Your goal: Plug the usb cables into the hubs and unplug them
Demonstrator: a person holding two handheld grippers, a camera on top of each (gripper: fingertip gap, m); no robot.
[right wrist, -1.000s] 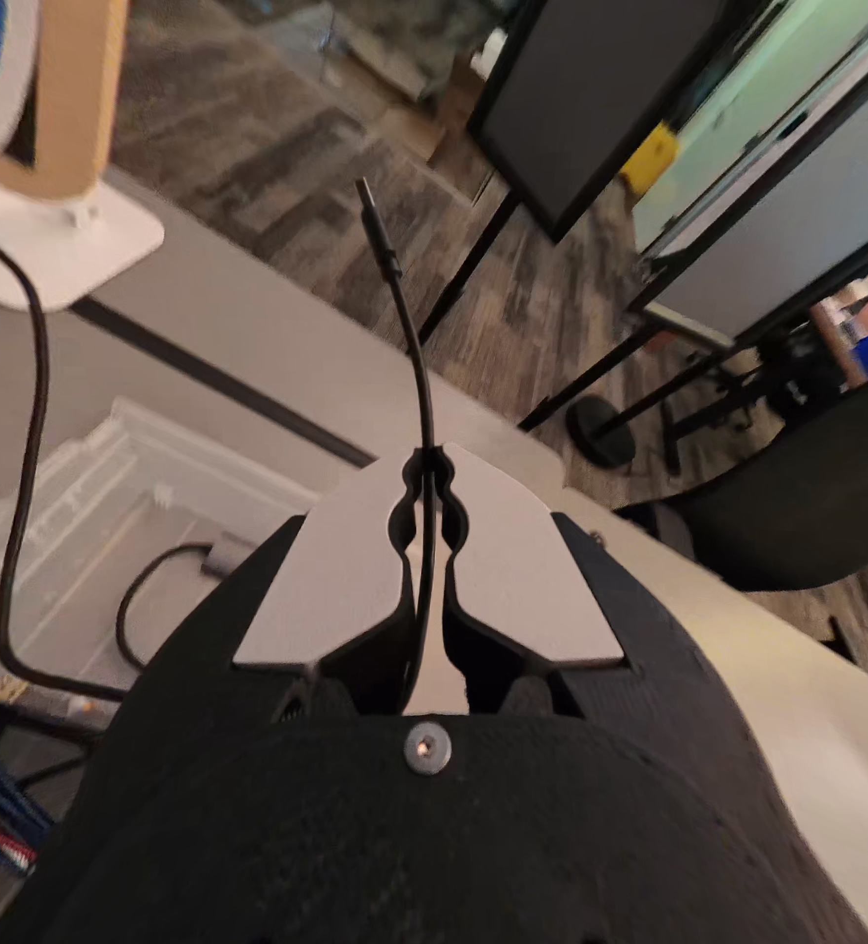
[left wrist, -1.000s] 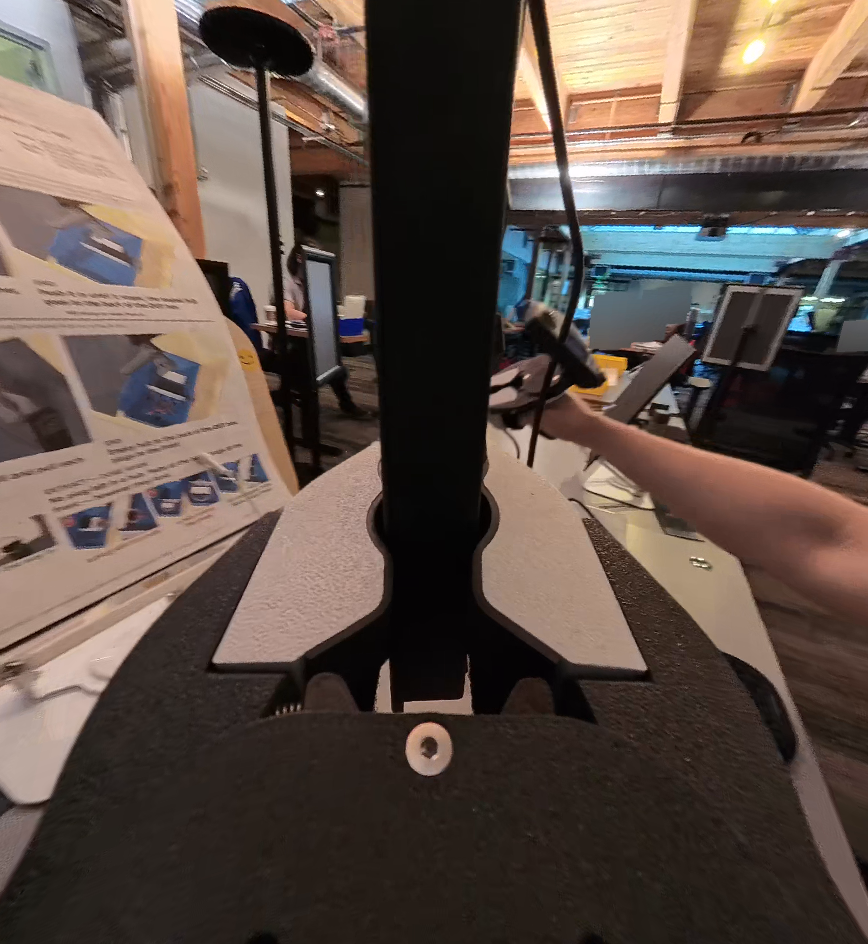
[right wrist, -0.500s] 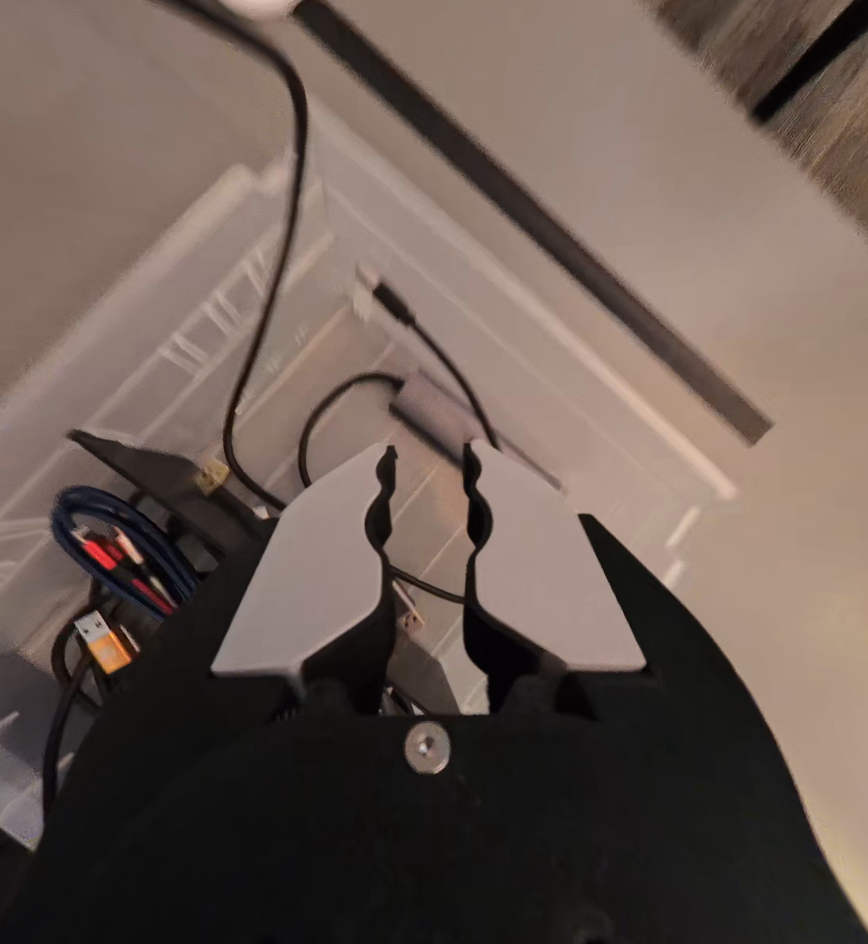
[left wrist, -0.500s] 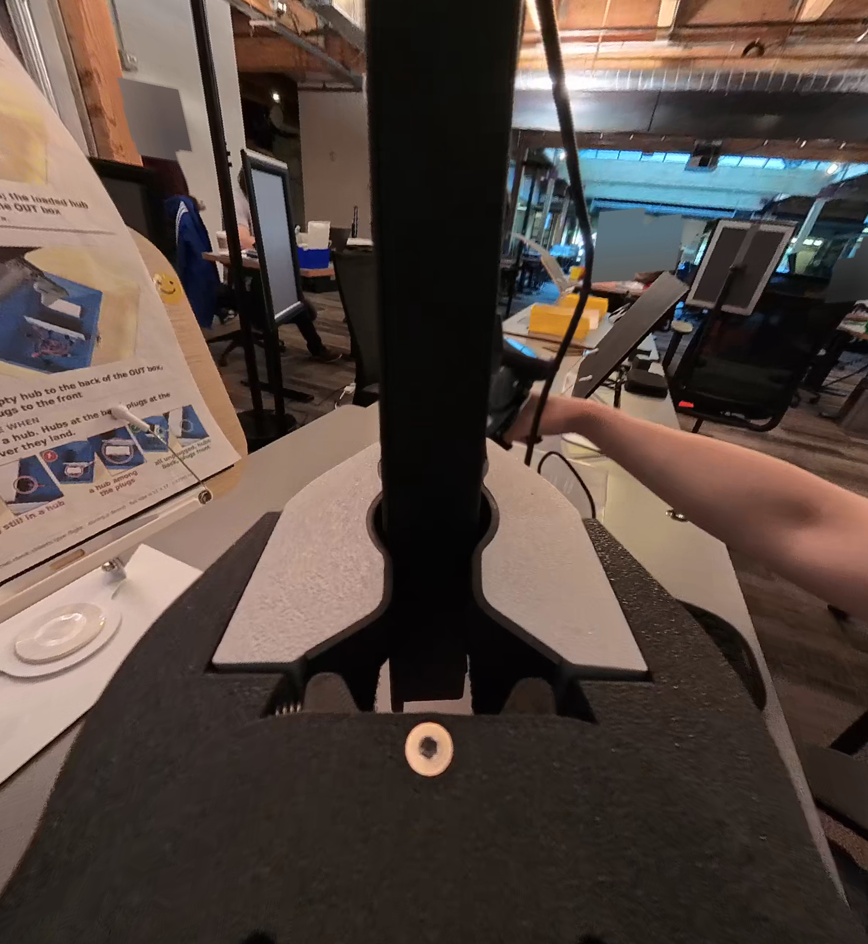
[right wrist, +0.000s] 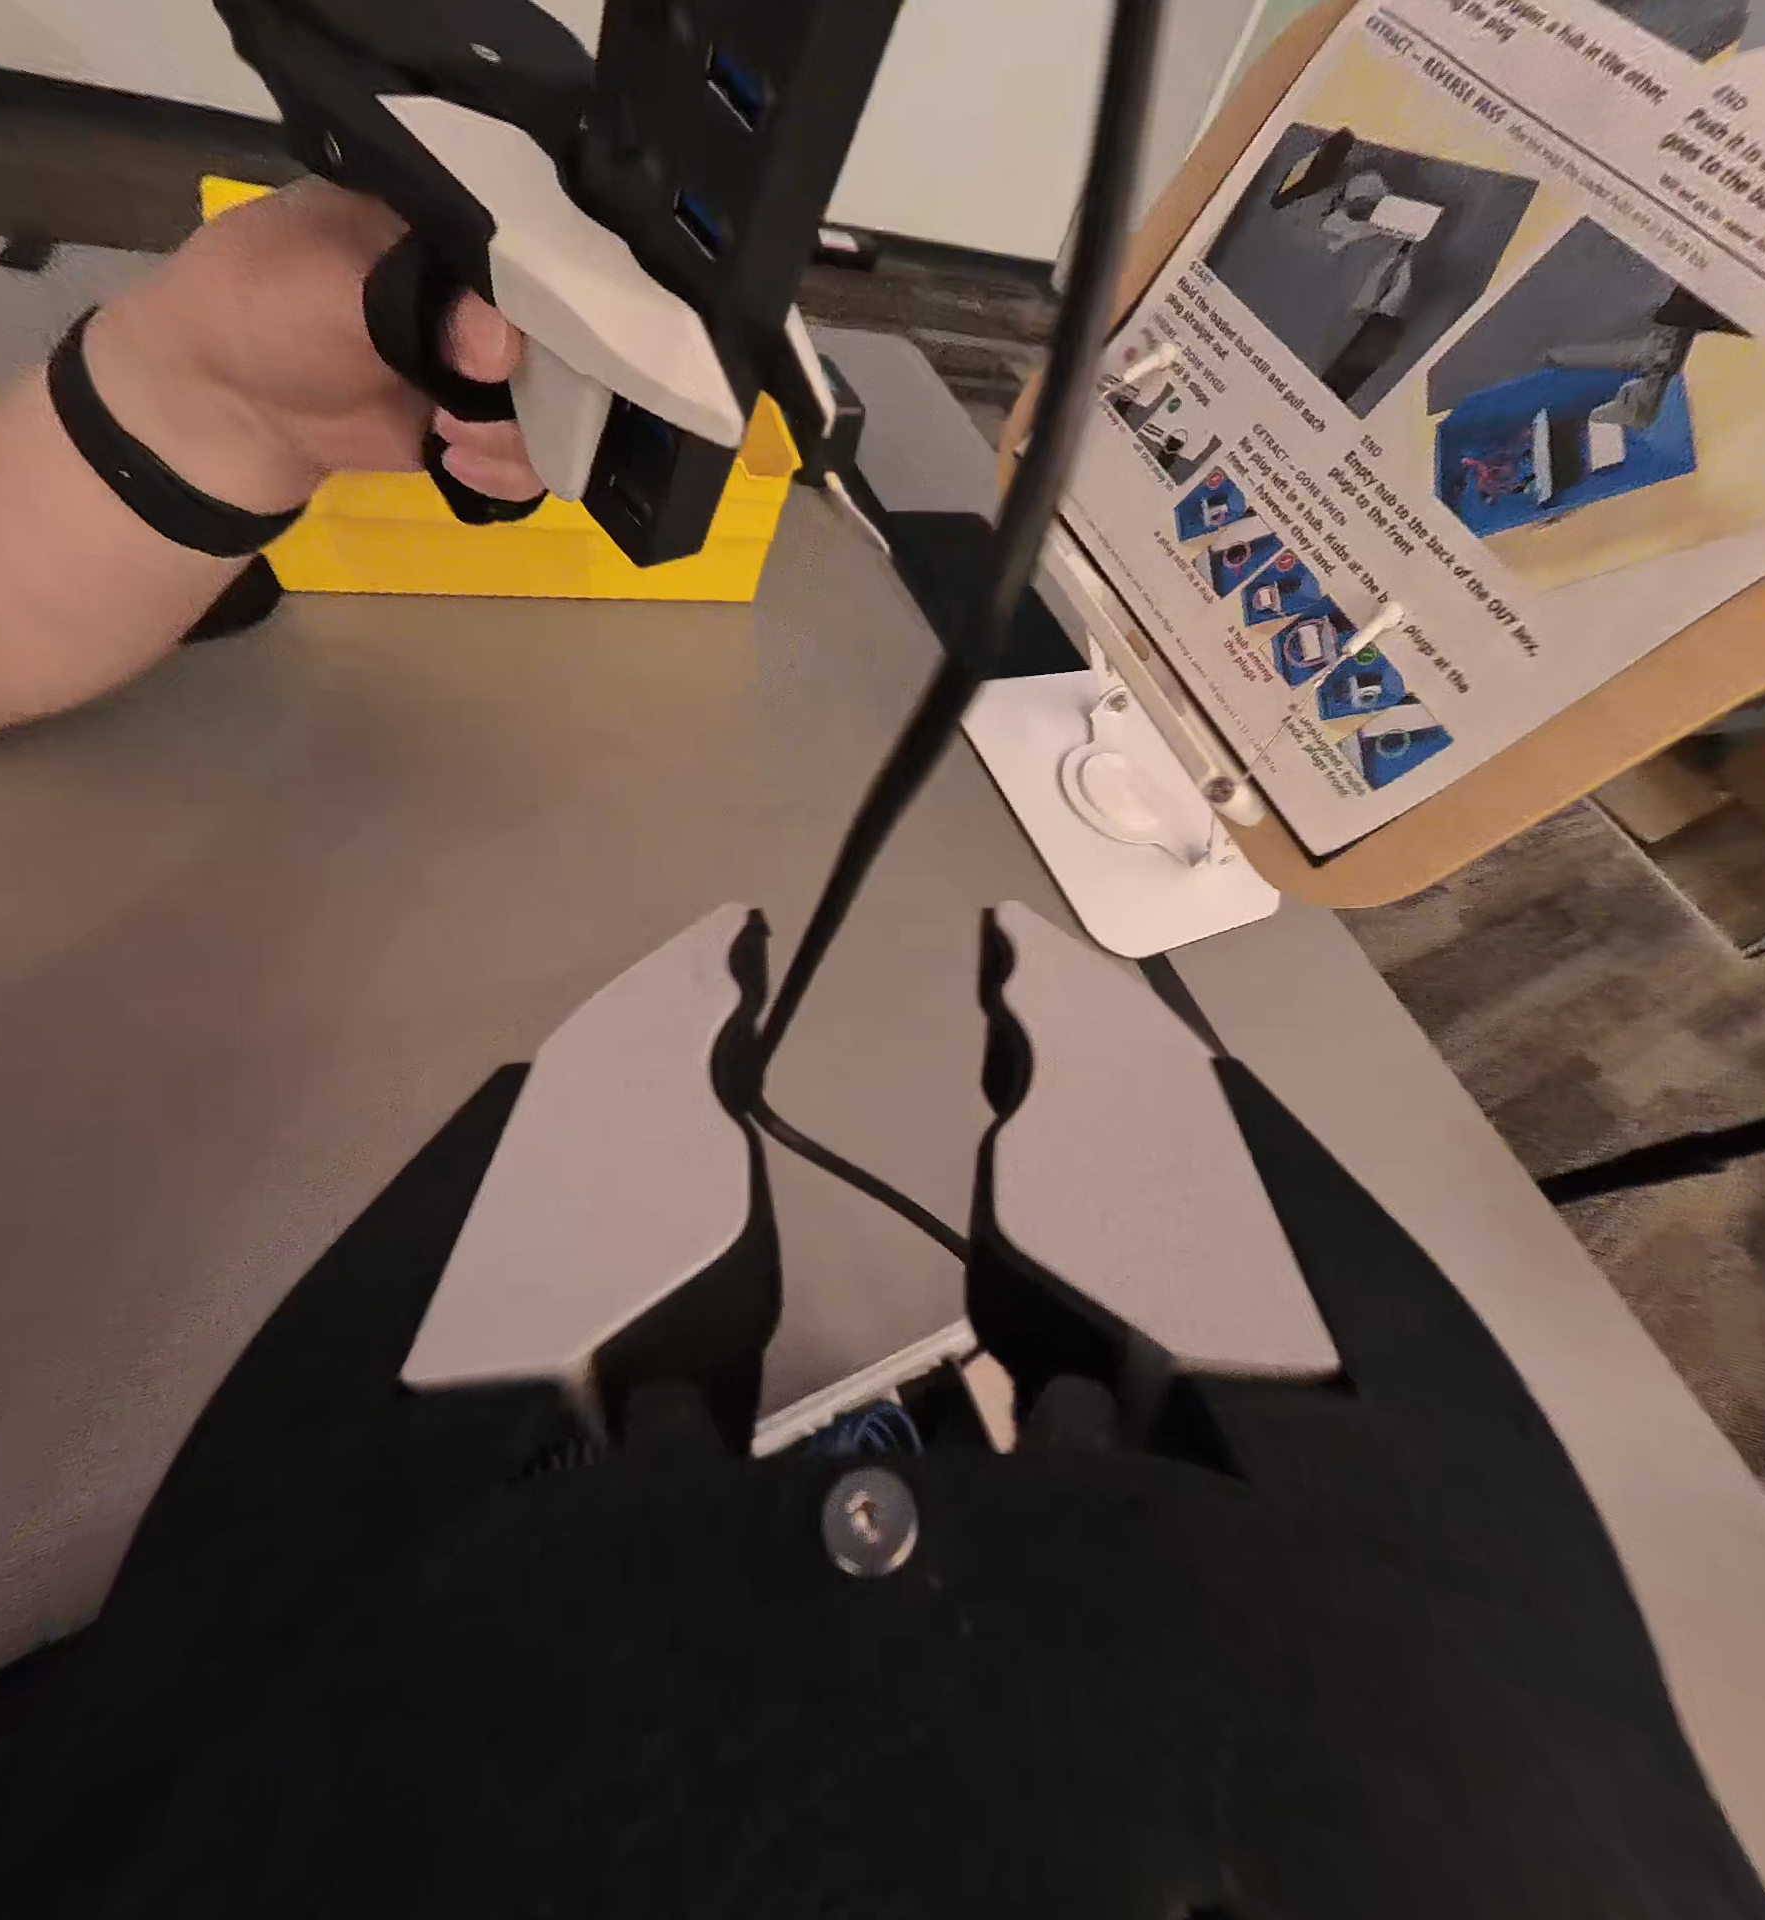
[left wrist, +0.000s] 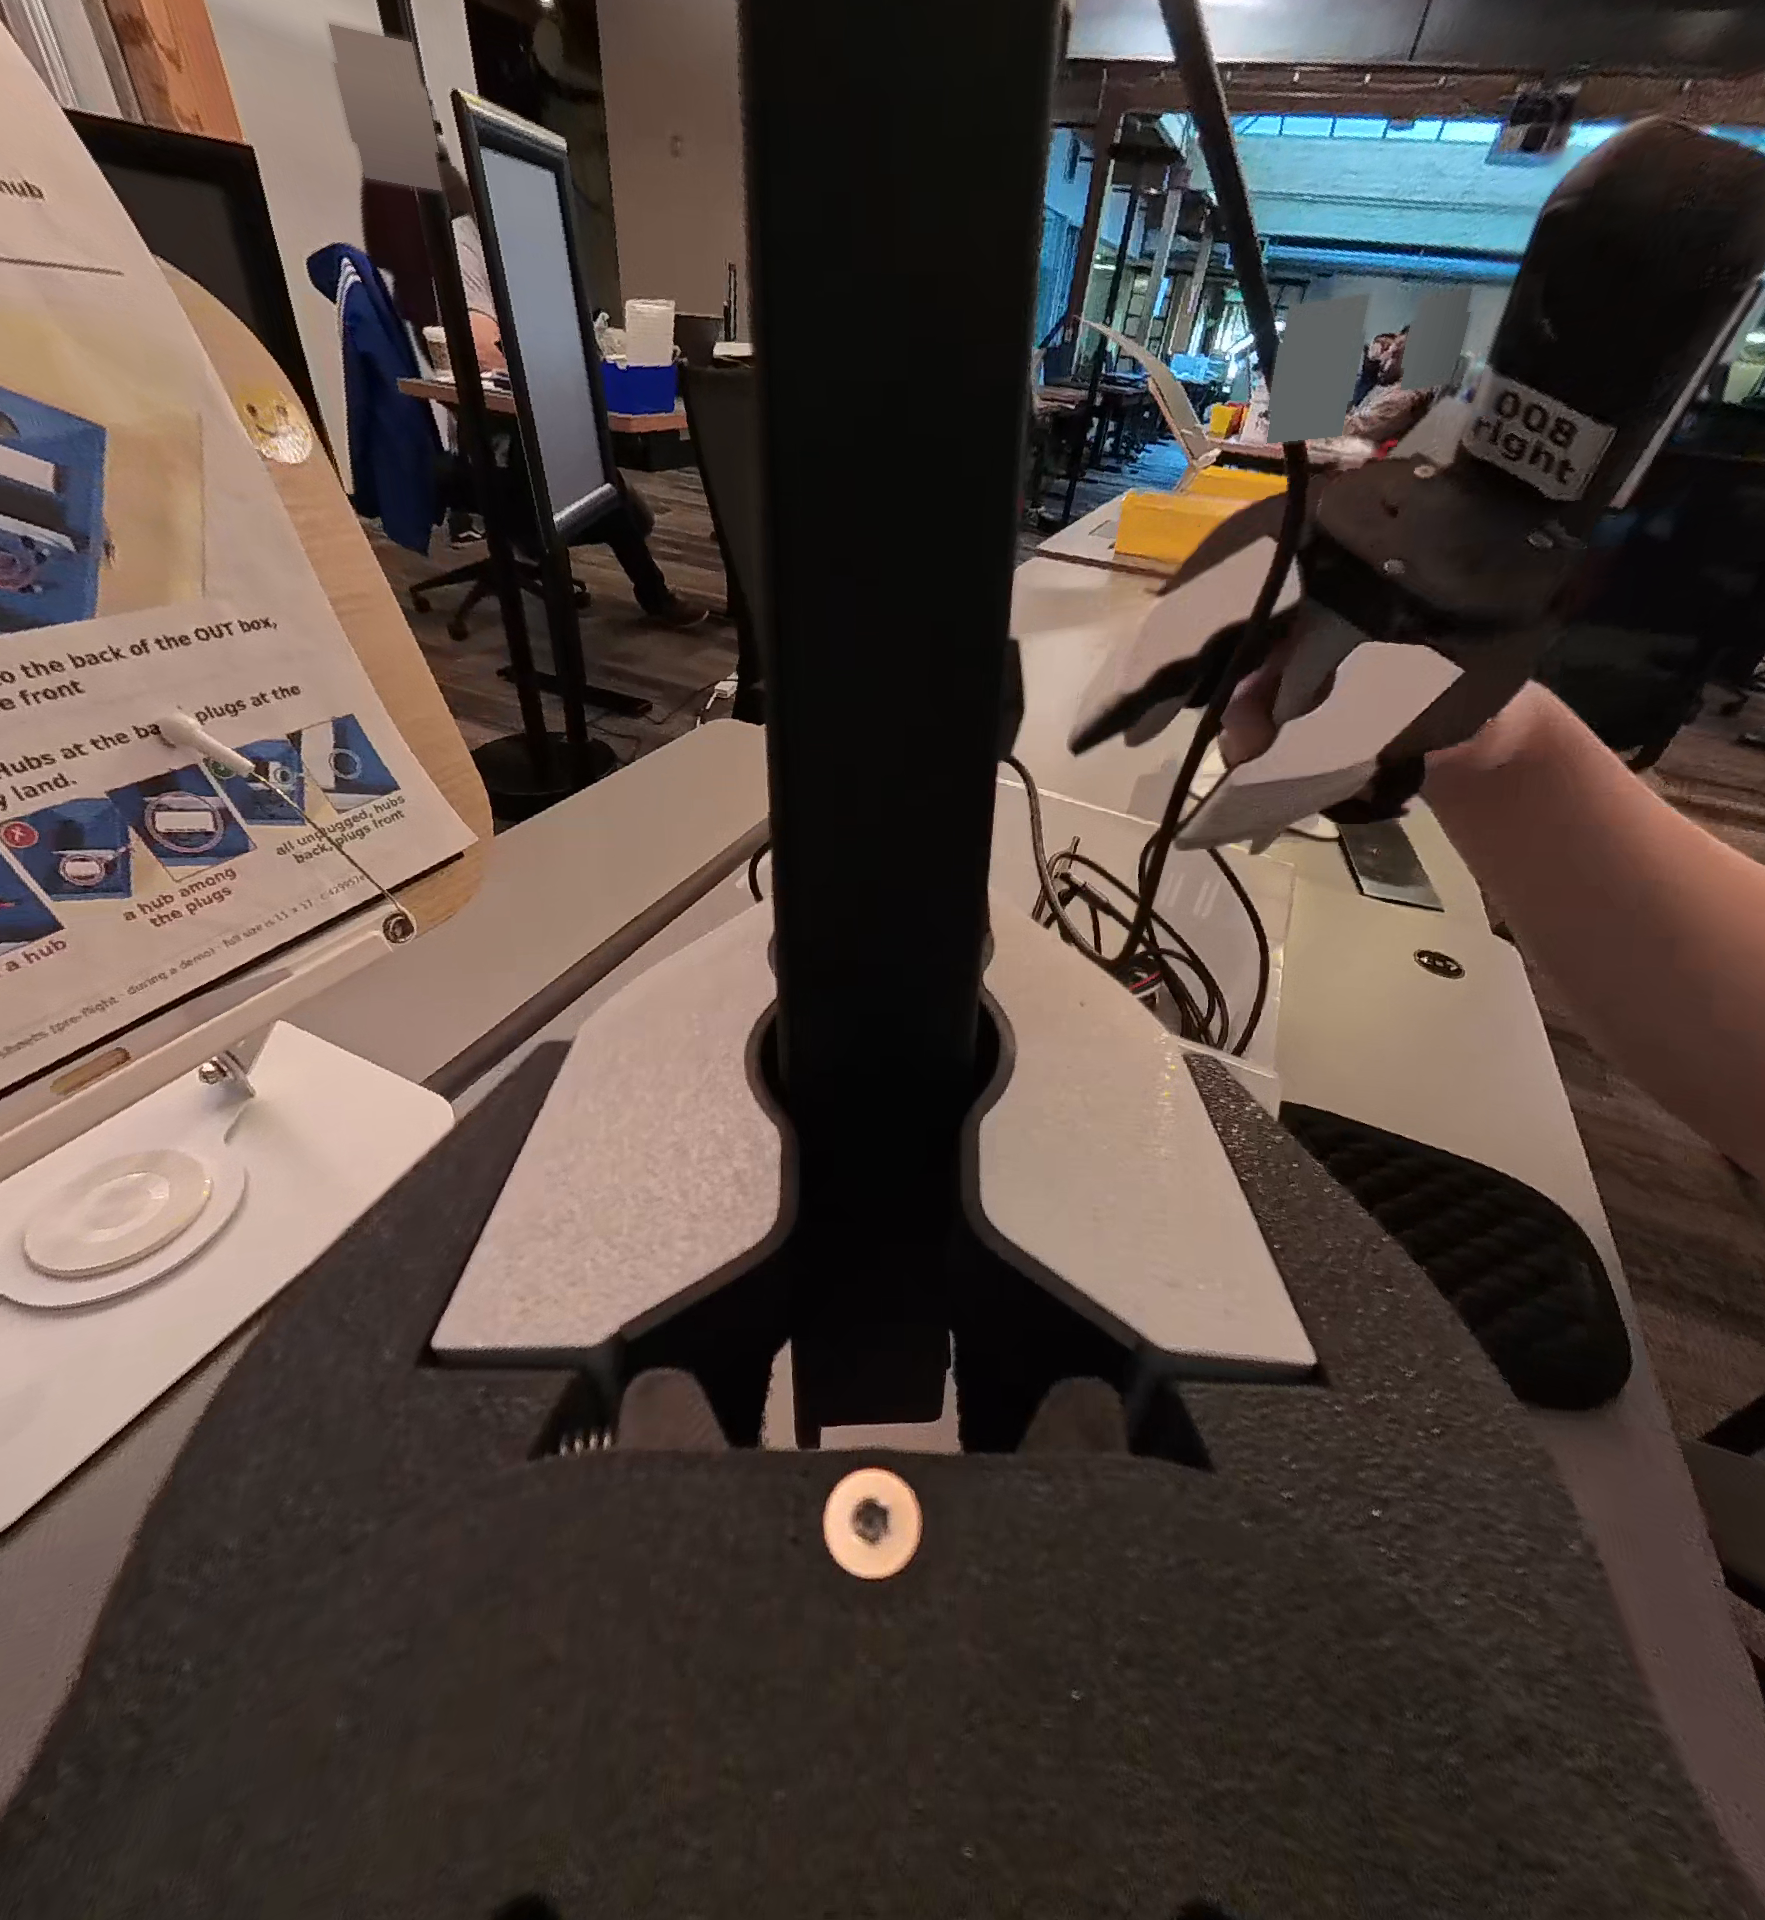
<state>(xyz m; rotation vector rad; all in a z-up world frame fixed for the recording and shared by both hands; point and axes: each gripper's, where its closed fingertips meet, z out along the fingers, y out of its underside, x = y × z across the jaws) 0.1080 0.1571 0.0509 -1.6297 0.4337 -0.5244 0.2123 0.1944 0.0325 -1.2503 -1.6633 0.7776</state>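
My left gripper (left wrist: 883,935) is shut on a long black USB hub (left wrist: 888,520) that stands up between its fingers. In the right wrist view the hub (right wrist: 665,488) shows blue ports and the left gripper (right wrist: 764,416) holds it above the grey table. My right gripper (right wrist: 873,920) is open. A thin black cable (right wrist: 961,665) runs up through its gap and leans on the left finger (right wrist: 639,1122). In the left wrist view the right gripper (left wrist: 1132,790) hangs at the right with the cable (left wrist: 1262,613) between its fingers. The cable's plug is hidden.
A clear box (left wrist: 1231,894) with tangled cables sits on the grey table (right wrist: 338,935) below the right gripper. A propped instruction board (right wrist: 1480,416) on a white base (right wrist: 1117,810) stands at the table's side. A yellow bin (right wrist: 504,551) lies behind the left hand. Across from one pair of fingers to the other is roughly 12 centimetres.
My right gripper was shut on a cable, opened over the clear box, then swung toward the hub with a cable loose between its fingers. The left gripper tilted downward, still holding the hub.
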